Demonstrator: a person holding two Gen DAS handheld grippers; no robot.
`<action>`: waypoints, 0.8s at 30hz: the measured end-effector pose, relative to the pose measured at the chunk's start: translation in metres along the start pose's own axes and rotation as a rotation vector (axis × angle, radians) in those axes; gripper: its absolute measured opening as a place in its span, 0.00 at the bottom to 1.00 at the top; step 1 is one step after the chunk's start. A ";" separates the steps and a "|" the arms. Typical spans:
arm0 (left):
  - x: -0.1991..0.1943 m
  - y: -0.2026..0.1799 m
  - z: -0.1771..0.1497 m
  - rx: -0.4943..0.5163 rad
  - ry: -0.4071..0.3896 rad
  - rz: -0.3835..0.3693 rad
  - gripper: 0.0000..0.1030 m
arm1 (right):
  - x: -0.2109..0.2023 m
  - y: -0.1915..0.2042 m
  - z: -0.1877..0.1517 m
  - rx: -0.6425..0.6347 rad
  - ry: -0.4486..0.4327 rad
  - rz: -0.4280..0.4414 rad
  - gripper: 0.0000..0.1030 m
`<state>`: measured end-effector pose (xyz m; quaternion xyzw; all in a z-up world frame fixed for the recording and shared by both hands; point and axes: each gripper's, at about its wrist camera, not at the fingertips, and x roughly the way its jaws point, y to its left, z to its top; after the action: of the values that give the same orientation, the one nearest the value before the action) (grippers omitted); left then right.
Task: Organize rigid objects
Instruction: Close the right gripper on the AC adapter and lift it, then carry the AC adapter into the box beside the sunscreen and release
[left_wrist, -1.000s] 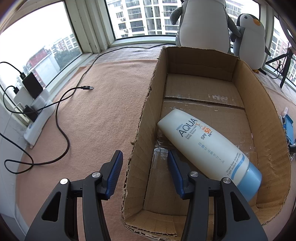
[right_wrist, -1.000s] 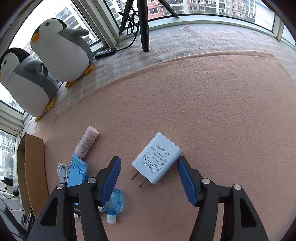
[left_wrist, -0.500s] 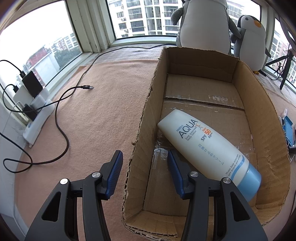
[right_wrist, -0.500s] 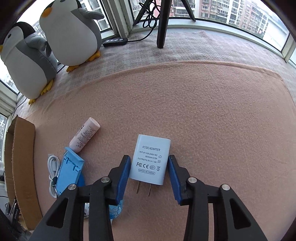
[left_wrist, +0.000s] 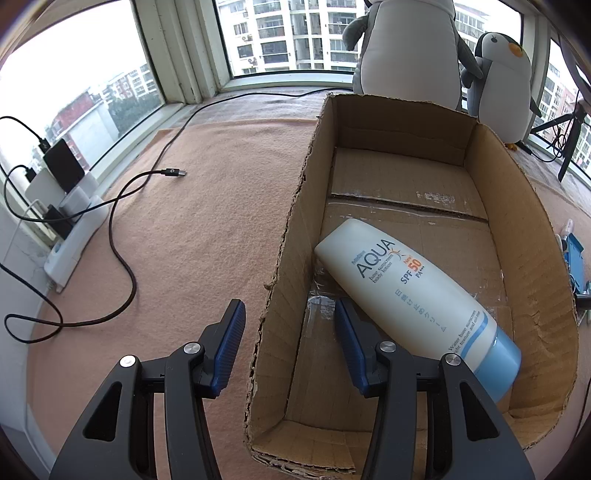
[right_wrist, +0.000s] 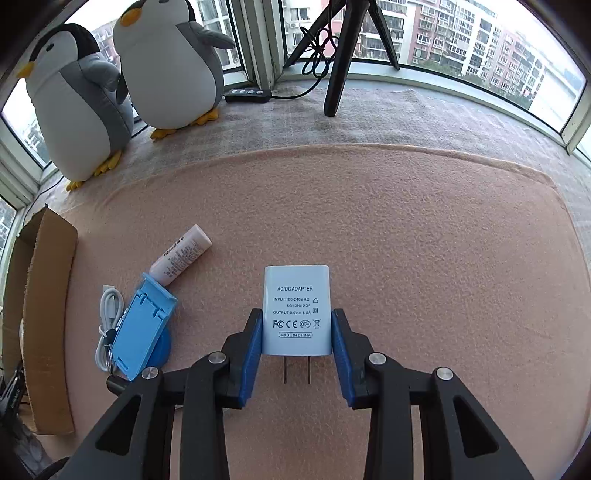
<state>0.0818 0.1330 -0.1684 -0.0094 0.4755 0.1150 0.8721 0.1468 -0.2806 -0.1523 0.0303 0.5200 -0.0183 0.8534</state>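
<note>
Right claw (right_wrist: 296, 334) is pinched onto the white charger (right_wrist: 296, 310), blue pads flat against both sides, prongs pointing back at 6 o'clock, still down on the pink worktop (right_wrist: 406, 240). At its 9 o'clock there's a blue stand (right_wrist: 142, 328), a coiled white cable (right_wrist: 109, 314) and a small pink tube (right_wrist: 181, 254). Left claw (left_wrist: 288, 341) is spread wide and holding nothing, straddling the near wall of the cardboard box (left_wrist: 284, 258). A sunscreen bottle (left_wrist: 413, 299) lies inside the box, cap toward 4 o'clock.

Left tongs (left_wrist: 288, 332) spread, right tongs (right_wrist: 296, 326) clamped
</note>
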 end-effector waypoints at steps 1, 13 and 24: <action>0.000 0.000 0.000 0.000 0.000 0.000 0.47 | -0.003 0.002 0.001 -0.004 -0.006 0.004 0.31; 0.000 -0.001 0.000 -0.004 -0.001 -0.004 0.47 | -0.056 0.070 0.007 -0.120 -0.095 0.124 0.31; 0.000 -0.001 -0.001 -0.009 -0.003 -0.011 0.47 | -0.071 0.157 0.003 -0.243 -0.123 0.234 0.31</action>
<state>0.0815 0.1321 -0.1692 -0.0156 0.4735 0.1124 0.8734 0.1261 -0.1239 -0.0826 -0.0142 0.4581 0.1424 0.8773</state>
